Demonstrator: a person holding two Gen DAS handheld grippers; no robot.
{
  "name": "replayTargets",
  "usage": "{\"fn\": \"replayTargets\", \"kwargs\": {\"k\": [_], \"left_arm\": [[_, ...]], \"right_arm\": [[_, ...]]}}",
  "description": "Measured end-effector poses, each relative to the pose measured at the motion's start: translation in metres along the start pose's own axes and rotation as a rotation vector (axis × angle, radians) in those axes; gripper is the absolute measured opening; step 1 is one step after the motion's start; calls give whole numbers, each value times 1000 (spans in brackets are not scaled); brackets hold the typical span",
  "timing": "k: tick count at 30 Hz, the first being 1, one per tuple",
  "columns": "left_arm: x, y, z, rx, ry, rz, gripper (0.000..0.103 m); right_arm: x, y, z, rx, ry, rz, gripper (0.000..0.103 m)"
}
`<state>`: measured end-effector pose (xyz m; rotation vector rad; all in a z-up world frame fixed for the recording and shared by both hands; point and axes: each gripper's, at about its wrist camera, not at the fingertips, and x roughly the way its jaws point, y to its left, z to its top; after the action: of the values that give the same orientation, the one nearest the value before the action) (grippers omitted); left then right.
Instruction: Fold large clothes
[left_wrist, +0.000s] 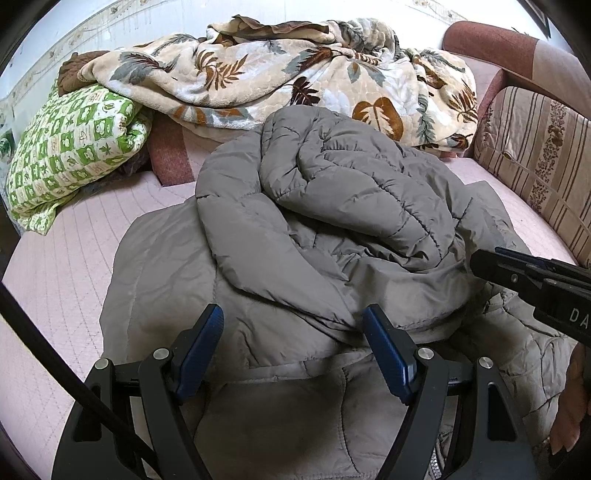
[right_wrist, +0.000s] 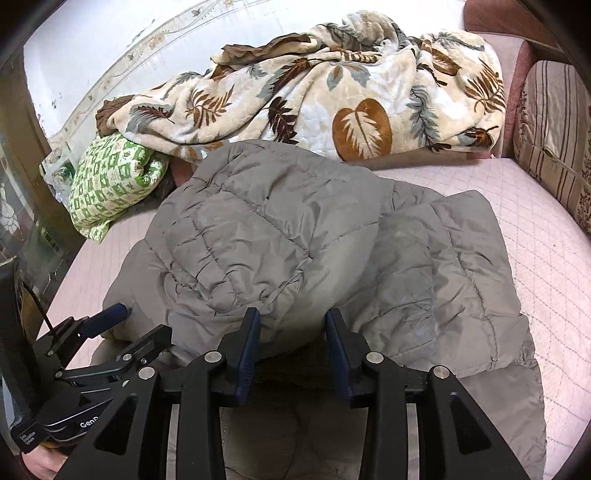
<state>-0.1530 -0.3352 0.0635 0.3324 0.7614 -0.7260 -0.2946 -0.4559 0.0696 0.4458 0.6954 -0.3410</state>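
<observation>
- Your left gripper (left_wrist: 291, 354) hovers over the near hem of the grey puffer jacket (left_wrist: 332, 229), jaws wide apart, nothing between them.
- Your right gripper (right_wrist: 291, 347) sits just above the jacket's near fold, jaws parted and not pressing the fabric.
- The jacket lies partly folded in the middle of the pink quilted bed (right_wrist: 554, 258).
- Far left rests a green patterned pillow (left_wrist: 70, 155); behind the jacket lies a crumpled leaf-print blanket (right_wrist: 332, 96); far right stands a striped cushion (left_wrist: 535, 158).
</observation>
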Motion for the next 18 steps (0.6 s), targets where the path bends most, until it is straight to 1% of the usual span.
{"fn": "replayTargets", "kwargs": {"k": [5,9,11,13,14,15,18], "left_arm": [[2,1,0,1,6,-2,77],[-1,1,2,-1,6,3,77],[-7,4,4,-7,-3,1,77],[-14,6,5,-13,-13,5,77],[-20,7,5,-15,-21,9,77],[-24,9,5,-16,-26,13,77],[-43,11,0,-7,-44,36,77]], "right_arm": [[11,-4,-2,14,51,-15,40],[17,-8,-5,35,83,-1,40],[11,-7,-2,36,74,2,41],[2,-7,1,38,51,4,47],[-4,-7,2,38,36,4,51],[-12,-7,3,36,19,3,53],[-27,-6,3,21,-1,7,53]]}}
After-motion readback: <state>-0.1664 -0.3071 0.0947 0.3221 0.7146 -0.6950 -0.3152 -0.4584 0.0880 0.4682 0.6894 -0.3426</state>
